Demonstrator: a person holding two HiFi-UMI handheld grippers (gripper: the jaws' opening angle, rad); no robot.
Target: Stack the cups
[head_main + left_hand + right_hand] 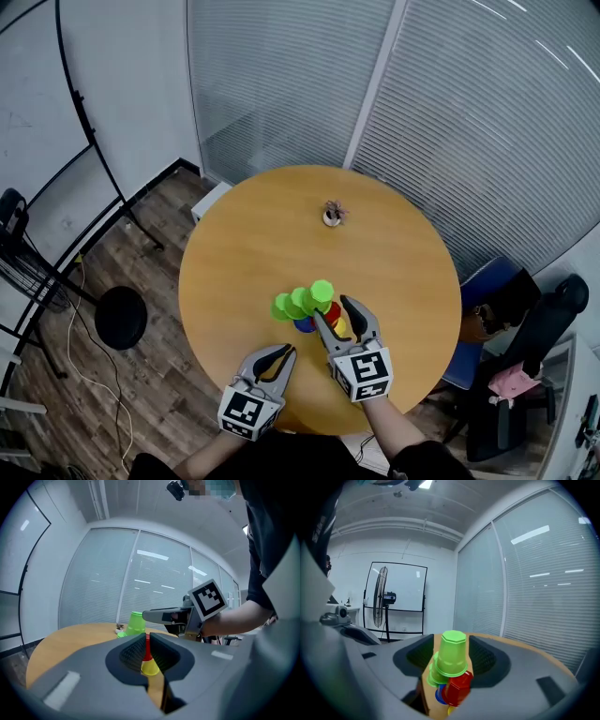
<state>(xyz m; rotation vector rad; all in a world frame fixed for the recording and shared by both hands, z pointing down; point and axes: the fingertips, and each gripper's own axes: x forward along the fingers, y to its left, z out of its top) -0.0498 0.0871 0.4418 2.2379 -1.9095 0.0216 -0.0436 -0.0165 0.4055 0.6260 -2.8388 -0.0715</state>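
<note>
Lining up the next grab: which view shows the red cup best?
The right gripper view: the red cup sits close and large, partly covered by a green cup. The head view shows only a small red patch; the left gripper view just a thin red sliver.

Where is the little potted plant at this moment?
In the head view the potted plant stands alone on the far half of the round table, well beyond the cups in the near half.
</note>
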